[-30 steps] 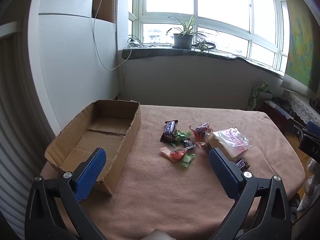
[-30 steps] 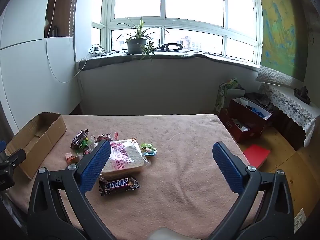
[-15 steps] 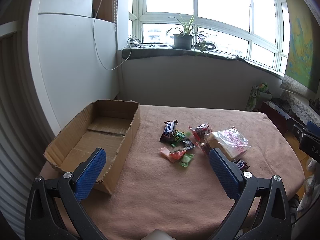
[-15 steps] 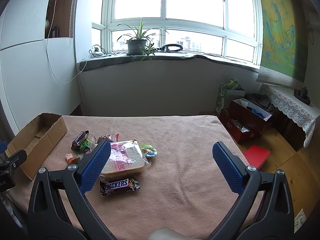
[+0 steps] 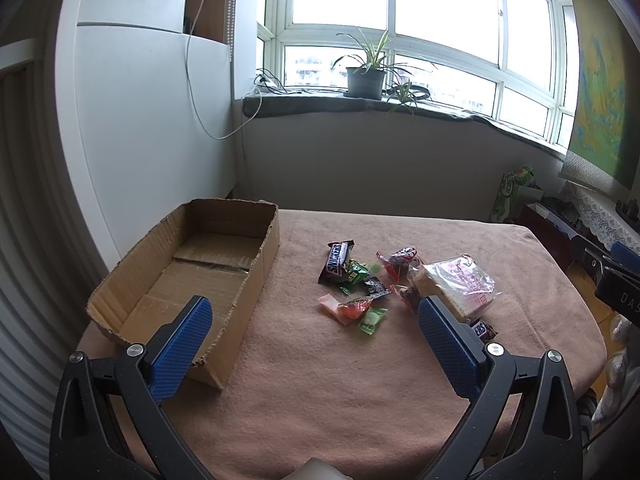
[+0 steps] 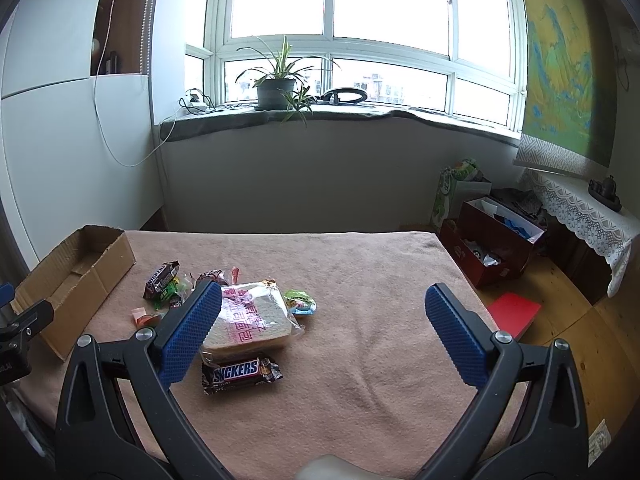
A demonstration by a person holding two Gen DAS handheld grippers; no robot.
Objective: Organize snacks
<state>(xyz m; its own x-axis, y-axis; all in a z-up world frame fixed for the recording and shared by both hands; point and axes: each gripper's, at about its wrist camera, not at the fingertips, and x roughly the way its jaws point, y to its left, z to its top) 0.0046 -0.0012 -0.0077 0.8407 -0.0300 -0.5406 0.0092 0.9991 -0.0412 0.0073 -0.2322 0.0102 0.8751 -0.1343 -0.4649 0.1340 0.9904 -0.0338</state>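
An open cardboard box (image 5: 208, 264) (image 6: 76, 268) sits empty on the left of a table with a pink cloth (image 5: 320, 380). To its right lies a heap of snacks: a Snickers bar (image 5: 337, 266), several small wrapped candies (image 5: 360, 308), a bagged bread slice (image 5: 456, 284) (image 6: 252, 320) and a second Snickers bar (image 6: 240, 374). My left gripper (image 5: 316, 336) is open and empty above the near table edge. My right gripper (image 6: 320, 320) is open and empty, its left finger just in front of the bread.
A window sill with a potted plant (image 5: 366, 80) runs behind the table. Boxes and bags (image 6: 488, 240) and a red book (image 6: 514, 314) lie on the wooden floor at the right. A white cabinet (image 5: 140, 128) stands left of the box.
Both grippers have drifted very slightly; the right view has crept a little nearer the snacks. Nothing was taken hold of or moved.
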